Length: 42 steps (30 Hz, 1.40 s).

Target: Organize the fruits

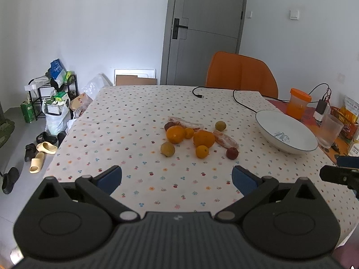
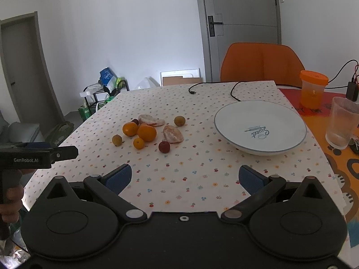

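White walls, a grey door [image 1: 202,27] and an orange chair [image 2: 261,61] back a bench [image 1: 125,121] spread with a cloth dotted in small flowers. Near its middle lies a loose cluster of fruit: two larger oranges [image 2: 147,132], two smaller ones [image 2: 138,143], a couple of yellow-green round fruits [image 2: 179,120], two dark red ones [image 2: 164,146], and two peeled citrus pieces [image 2: 173,134] showing pale pith. To the right of the cluster, apart from it, stands a wide white bowl [image 2: 224,114] with a blue rim, empty, and that looks like the place the fruit is meant to go. The whole fruits should handle as light, firm and round, apt to roll or slip out of a shallow pinch, so I would take each across its widest part, with a pad on either side. The peeled pieces look soft and easily crushed or pulled apart; they want a gentle hold across the thick middle. Several fruits touch one another, so the outer ones, such as the red one nearest the bowl, look easiest to reach first. The left claw [image 1: 177,179] stands spread wide with nothing between its blue pads [image 1: 111,176], hanging over bare cloth short of the fruit. The right claw [image 2: 185,178] is likewise wide apart and empty, touching nothing.
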Each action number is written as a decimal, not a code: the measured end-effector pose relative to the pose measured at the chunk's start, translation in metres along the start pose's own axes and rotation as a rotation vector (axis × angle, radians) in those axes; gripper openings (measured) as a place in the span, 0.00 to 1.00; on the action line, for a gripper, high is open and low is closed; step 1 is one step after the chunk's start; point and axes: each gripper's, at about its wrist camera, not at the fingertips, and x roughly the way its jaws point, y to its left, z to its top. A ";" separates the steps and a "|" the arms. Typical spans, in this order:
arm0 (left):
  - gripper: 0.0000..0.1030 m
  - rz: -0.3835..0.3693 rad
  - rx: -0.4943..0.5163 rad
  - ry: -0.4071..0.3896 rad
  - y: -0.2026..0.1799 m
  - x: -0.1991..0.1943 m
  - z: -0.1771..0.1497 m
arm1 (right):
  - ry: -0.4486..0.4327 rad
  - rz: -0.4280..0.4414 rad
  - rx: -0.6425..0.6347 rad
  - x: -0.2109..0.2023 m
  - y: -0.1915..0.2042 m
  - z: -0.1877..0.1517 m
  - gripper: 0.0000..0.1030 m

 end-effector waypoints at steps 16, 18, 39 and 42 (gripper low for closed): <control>1.00 -0.004 -0.001 -0.002 -0.002 0.005 0.000 | -0.004 0.003 -0.005 0.004 0.002 -0.001 1.00; 1.00 -0.002 -0.003 -0.002 -0.003 0.008 0.000 | -0.012 0.008 -0.010 0.005 0.002 -0.001 1.00; 0.99 -0.041 0.008 -0.060 -0.002 0.035 0.010 | -0.070 0.049 -0.009 0.037 -0.001 0.019 1.00; 0.98 -0.041 0.018 -0.064 -0.005 0.039 0.010 | -0.086 0.037 -0.017 0.042 0.000 0.022 1.00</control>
